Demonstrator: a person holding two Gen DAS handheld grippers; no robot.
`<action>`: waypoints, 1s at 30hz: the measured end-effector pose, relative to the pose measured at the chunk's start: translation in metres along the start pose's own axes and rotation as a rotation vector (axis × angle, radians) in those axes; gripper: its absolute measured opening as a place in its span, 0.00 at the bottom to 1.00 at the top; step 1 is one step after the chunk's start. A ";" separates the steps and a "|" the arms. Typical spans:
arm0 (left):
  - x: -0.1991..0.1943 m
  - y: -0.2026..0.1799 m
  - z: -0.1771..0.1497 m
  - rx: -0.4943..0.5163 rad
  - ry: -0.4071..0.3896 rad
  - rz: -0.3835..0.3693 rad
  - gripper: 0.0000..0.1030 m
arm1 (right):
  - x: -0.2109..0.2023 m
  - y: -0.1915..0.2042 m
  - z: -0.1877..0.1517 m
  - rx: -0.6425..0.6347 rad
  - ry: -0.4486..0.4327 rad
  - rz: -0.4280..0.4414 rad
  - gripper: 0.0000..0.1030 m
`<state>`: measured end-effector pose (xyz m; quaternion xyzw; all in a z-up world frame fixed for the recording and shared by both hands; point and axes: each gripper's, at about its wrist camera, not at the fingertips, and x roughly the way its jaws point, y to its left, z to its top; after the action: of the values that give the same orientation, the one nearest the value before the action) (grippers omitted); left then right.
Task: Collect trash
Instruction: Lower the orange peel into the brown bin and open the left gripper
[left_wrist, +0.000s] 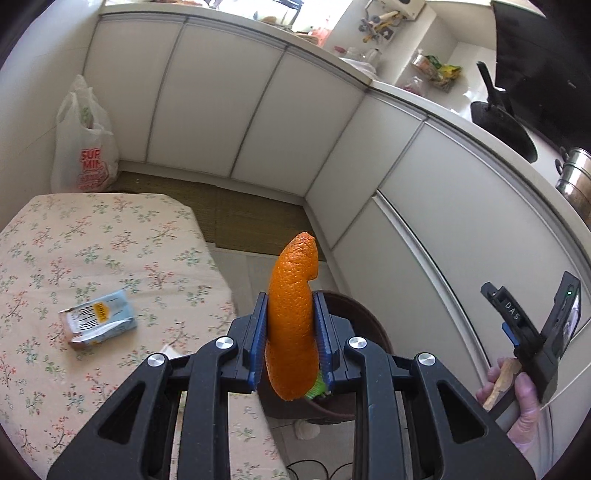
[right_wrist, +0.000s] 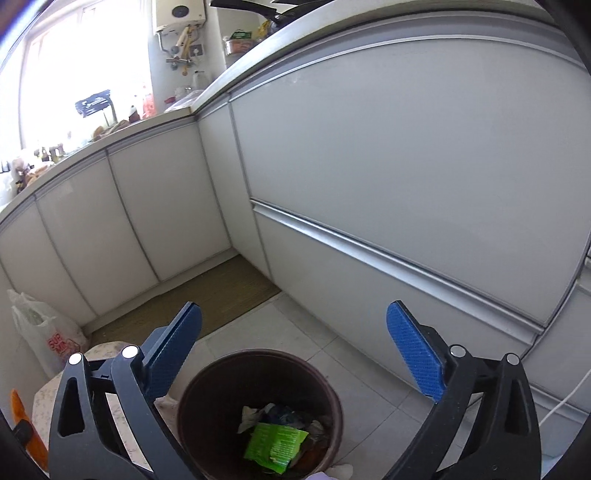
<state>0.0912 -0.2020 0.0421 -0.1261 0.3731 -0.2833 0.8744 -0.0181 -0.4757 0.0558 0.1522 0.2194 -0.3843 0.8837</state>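
One brown bin (right_wrist: 258, 413) stands on the floor, with a green wrapper (right_wrist: 275, 445) and other trash inside. The right claw (right_wrist: 293, 354) hangs over it, spread wide and empty. The left claw (left_wrist: 291, 332) pinches one orange peel (left_wrist: 293, 317) upright. One small carton (left_wrist: 98, 319) lies on the flowery table (left_wrist: 74, 251), far left.

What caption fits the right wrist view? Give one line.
Open right gripper above a brown bin holding a green wrapper.
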 end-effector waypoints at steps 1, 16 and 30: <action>0.009 -0.013 0.001 0.008 0.012 -0.014 0.24 | 0.004 -0.004 0.000 -0.015 0.009 -0.023 0.93; 0.108 -0.141 0.010 0.141 0.161 -0.120 0.30 | 0.045 -0.055 0.000 -0.010 0.158 -0.114 0.93; 0.127 -0.142 -0.004 0.186 0.196 -0.048 0.61 | 0.048 -0.057 0.003 -0.021 0.181 -0.080 0.93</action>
<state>0.1029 -0.3915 0.0269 -0.0252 0.4259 -0.3484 0.8346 -0.0303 -0.5439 0.0286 0.1680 0.3082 -0.4017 0.8458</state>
